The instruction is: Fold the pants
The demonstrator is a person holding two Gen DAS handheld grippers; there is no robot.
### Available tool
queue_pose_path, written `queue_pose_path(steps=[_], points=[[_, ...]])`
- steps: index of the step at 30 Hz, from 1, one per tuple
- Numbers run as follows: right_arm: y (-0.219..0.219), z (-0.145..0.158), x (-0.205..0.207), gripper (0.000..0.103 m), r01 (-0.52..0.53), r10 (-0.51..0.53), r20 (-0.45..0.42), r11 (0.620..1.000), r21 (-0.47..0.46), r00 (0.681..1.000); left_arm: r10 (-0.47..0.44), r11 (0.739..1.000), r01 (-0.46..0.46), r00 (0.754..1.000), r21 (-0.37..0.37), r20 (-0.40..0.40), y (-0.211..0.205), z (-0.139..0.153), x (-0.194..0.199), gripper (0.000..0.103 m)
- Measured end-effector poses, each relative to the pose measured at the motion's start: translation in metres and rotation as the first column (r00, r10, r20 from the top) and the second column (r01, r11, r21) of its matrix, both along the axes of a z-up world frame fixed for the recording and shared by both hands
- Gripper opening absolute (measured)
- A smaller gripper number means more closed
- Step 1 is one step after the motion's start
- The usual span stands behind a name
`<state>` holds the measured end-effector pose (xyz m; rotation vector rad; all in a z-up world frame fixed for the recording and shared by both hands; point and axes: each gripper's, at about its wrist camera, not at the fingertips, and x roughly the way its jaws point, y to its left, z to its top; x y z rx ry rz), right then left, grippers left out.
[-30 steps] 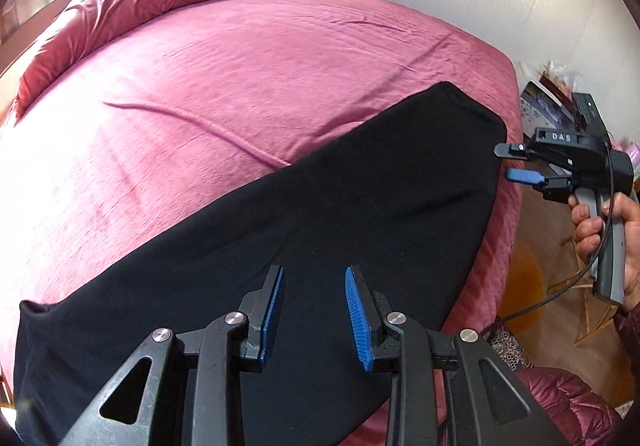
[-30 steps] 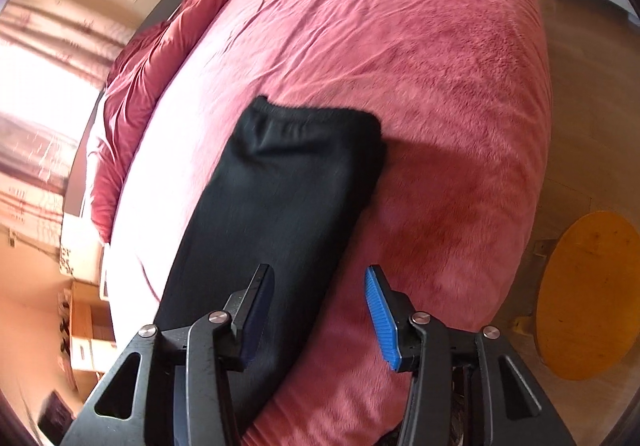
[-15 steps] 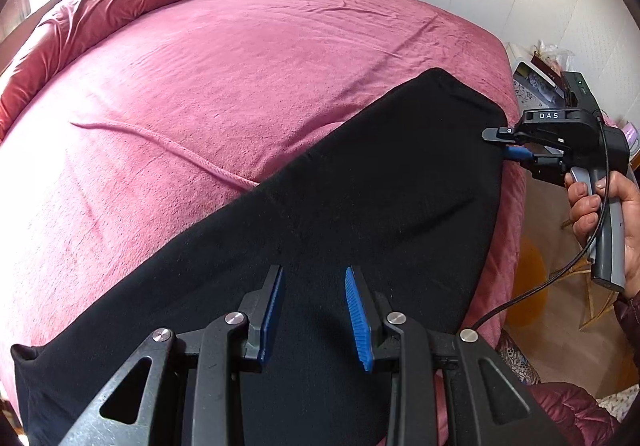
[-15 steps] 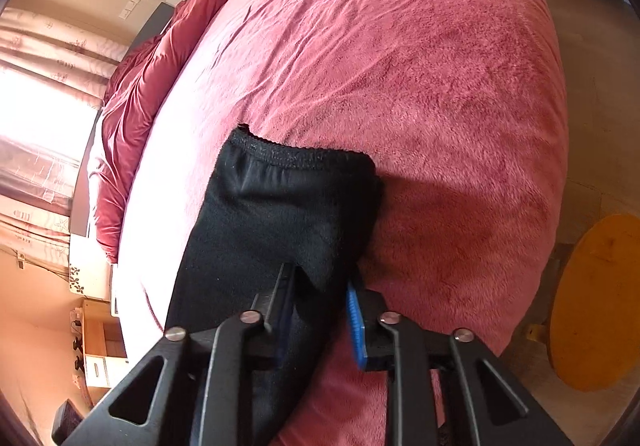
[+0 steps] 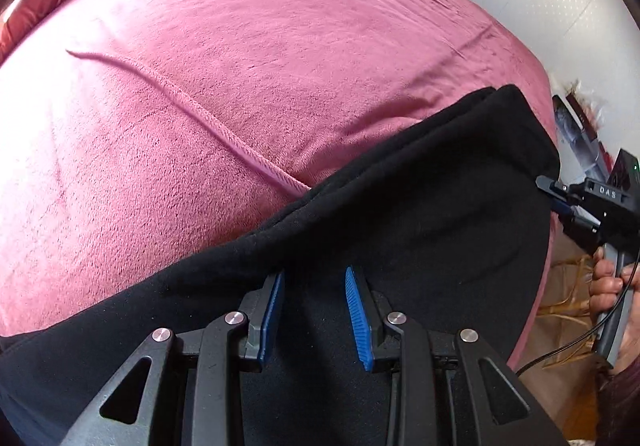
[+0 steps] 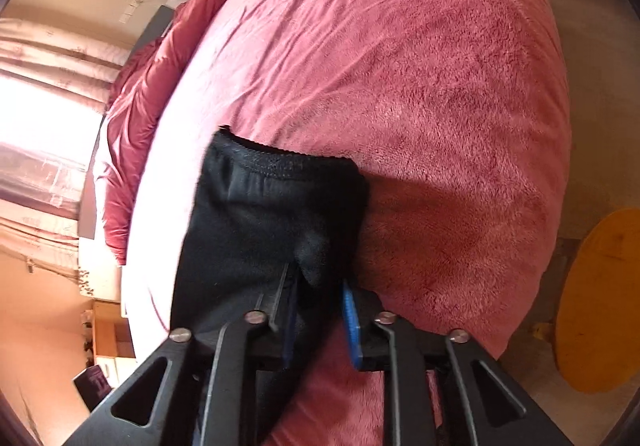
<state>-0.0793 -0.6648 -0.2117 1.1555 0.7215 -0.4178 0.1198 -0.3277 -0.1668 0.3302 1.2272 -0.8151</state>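
The black pants (image 5: pixel 400 213) lie on the pink blanket (image 5: pixel 240 85) that covers the bed, along the edge nearest the person. In the left wrist view their long axis runs from lower left to upper right, where one end reaches the corner of the bed; in the right wrist view the same length runs away from the camera and ends at the elastic waistband (image 6: pixel 280 161). A second ago the cloth lay flat in one smooth sheet; now its far edge shows a raised fold, and the end by the corner has bunched and lifted. The right gripper (image 6: pixel 320 286), which hung open beside the pants a second ago, has closed on the cloth near its side edge: the jaws stand only narrowly apart, with a peak of black fabric pinched up between them. From the left wrist view that same gripper (image 5: pixel 554 197) meets the pants at the end by the bed corner, held by the right hand (image 5: pixel 606 282). The left gripper (image 5: pixel 316 286) has moved in closer over the middle of the pants; its jaws remain well apart, holding nothing, with black cloth beneath.
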Motion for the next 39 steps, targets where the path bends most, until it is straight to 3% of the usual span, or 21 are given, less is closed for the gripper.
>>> queue_pose_path(steps=[3, 7, 9, 13, 19, 21, 22, 25, 30, 35, 39], points=[[-0.003, 0.008, -0.009, 0.031, 0.032, -0.032, -0.007, 0.999, -0.024, 0.999, -0.003, 1.000, 0.003, 1.000, -0.020, 0.017, 0.007, 0.005, -0.003, 0.032], [-0.007, 0.043, -0.010, 0.033, 0.044, -0.050, -0.031, 0.983, -0.179, 0.998, 0.020, 0.999, -0.018, 0.998, -0.034, 0.065, 0.018, 0.014, -0.007, 0.032], [-0.016, 0.061, 0.002, 0.033, 0.013, -0.023, -0.038, 0.970, -0.243, 0.999, 0.023, 0.999, -0.020, 0.995, -0.033, 0.096, 0.023, 0.015, -0.008, 0.032], [-0.039, 0.073, 0.055, 0.033, -0.115, 0.100, -0.072, 0.957, -0.266, 0.992, 0.025, 0.999, -0.022, 0.995, -0.029, 0.098, 0.029, 0.014, -0.003, 0.032], [-0.046, 0.053, 0.137, 0.033, -0.262, 0.231, -0.163, 0.943, -0.203, 0.959, 0.013, 1.000, -0.012, 0.994, -0.015, 0.109, 0.023, 0.011, -0.004, 0.032], [-0.043, 0.047, 0.151, 0.011, -0.314, 0.280, -0.187, 0.930, -0.189, 0.942, 0.023, 1.000, -0.020, 0.992, -0.019, 0.124, 0.024, 0.011, -0.004, 0.032], [-0.040, 0.049, 0.155, 0.005, -0.329, 0.282, -0.220, 0.917, -0.224, 0.934, 0.031, 0.999, -0.029, 0.991, -0.017, 0.133, 0.025, 0.011, -0.004, 0.032], [-0.044, 0.057, 0.152, 0.004, -0.280, 0.248, -0.149, 0.922, -0.269, 0.957, 0.082, 0.996, -0.078, 0.985, -0.032, 0.151, 0.030, 0.010, 0.000, 0.032], [-0.045, 0.027, 0.163, 0.007, -0.318, 0.259, -0.239, 0.912, -0.258, 0.936, 0.074, 0.997, -0.077, 0.981, 0.007, 0.181, 0.020, -0.002, -0.001, 0.032], [-0.062, 0.048, 0.115, 0.037, -0.148, 0.141, -0.047, 0.970, -0.194, 0.989, 0.047, 0.999, -0.045, 0.983, -0.012, 0.176, 0.022, 0.002, -0.001, 0.034], [-0.063, 0.057, 0.060, 0.038, -0.066, 0.072, 0.037, 0.987, -0.147, 0.997, 0.069, 0.997, -0.062, 0.983, -0.044, 0.170, 0.033, 0.011, 0.000, 0.035]])
